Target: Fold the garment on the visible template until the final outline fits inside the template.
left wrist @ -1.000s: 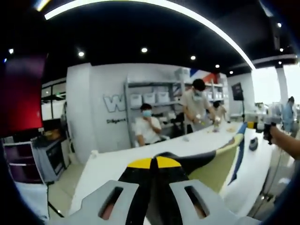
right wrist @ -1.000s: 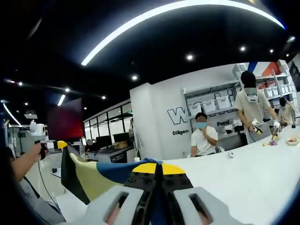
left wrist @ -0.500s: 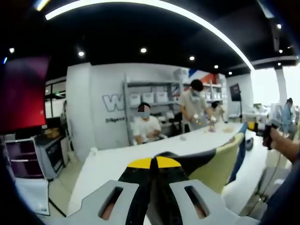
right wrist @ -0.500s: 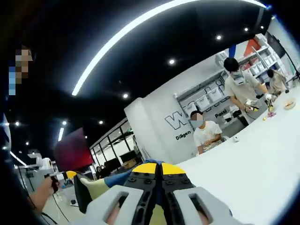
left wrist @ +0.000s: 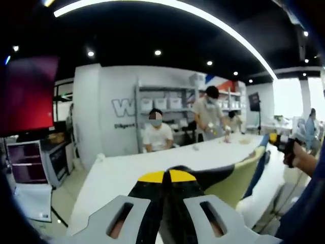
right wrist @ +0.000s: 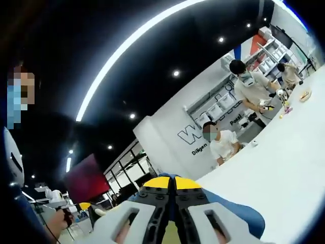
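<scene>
**Garment lifted off the table between two clamped grippers**

A person stands at a long white table (left wrist: 152,170) and holds a garment (left wrist: 231,180) up in the air, one corner in each gripper. In the left gripper view, the left gripper (left wrist: 166,178) rises from six o'clock with its yellow-tipped jaws pressed together on dark fabric. From there the cloth, pale yellow-green with dark and blue edging, stretches away toward three o'clock, where the person's other hand (left wrist: 290,152) grips the far handle.

In the right gripper view, the right gripper (right wrist: 170,184) likewise has its jaws closed tight on the fabric, with blue cloth bunched at about five o'clock and a pale fold trailing toward eight o'clock, where the other hand (right wrist: 65,219) appears small and dim.

This looks like the lift-and-spread step, with the garment held taut above the surface before a fold. The next move likely calls for lowering both corners together so the cloth lands flat and square on the template.

The template itself cannot be made out from these angles. Most of the garment hangs below both cameras, so its shape and any folds already made are hidden. Beyond the table, a seated person (left wrist: 156,136) and a standing person (left wrist: 209,118) work near shelving (left wrist: 167,109).
</scene>
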`<state>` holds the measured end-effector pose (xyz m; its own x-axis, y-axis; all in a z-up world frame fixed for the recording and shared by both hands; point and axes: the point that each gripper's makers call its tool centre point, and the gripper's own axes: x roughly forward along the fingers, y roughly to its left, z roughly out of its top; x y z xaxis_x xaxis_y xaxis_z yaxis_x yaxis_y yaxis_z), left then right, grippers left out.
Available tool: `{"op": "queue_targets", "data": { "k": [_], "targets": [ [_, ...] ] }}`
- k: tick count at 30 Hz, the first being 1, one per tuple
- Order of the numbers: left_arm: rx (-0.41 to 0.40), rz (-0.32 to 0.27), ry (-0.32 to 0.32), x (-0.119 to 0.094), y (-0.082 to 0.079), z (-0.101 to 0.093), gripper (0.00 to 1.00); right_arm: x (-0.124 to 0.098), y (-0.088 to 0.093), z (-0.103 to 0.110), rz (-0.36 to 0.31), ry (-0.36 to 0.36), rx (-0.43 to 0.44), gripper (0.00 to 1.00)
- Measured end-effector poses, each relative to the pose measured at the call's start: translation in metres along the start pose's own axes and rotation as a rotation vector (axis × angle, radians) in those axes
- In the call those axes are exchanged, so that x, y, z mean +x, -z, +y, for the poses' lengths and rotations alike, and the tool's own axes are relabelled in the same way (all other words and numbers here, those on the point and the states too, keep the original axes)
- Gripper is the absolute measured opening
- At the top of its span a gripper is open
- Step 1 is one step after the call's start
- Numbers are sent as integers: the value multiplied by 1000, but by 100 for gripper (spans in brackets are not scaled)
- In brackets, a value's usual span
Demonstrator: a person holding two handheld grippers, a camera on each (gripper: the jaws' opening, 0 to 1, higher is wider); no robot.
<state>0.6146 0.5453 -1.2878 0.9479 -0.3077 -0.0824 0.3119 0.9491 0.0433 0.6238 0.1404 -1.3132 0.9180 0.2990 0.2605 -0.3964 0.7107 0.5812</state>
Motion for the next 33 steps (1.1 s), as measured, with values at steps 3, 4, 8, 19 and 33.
{"op": "queue_targets", "data": {
  "k": [3, 4, 8, 19, 33],
  "targets": [
    [-4, 1, 5, 3, 1, 1, 0, 3, -1, -3, -7, 21, 10, 0],
    [-7, 7, 8, 8, 3, 1, 0, 6, 2, -9, -2, 42, 20, 0],
    [-3, 24, 17, 26, 13, 0, 0, 19, 12, -27, 14, 86, 27, 0],
    [-36, 93, 6, 96, 54, 20, 0, 67, 55, -93, 128, 183, -2, 0],
    [-88, 186, -15, 172, 116, 51, 0, 116, 112, -157, 264, 265, 1, 0]
  ]
}}
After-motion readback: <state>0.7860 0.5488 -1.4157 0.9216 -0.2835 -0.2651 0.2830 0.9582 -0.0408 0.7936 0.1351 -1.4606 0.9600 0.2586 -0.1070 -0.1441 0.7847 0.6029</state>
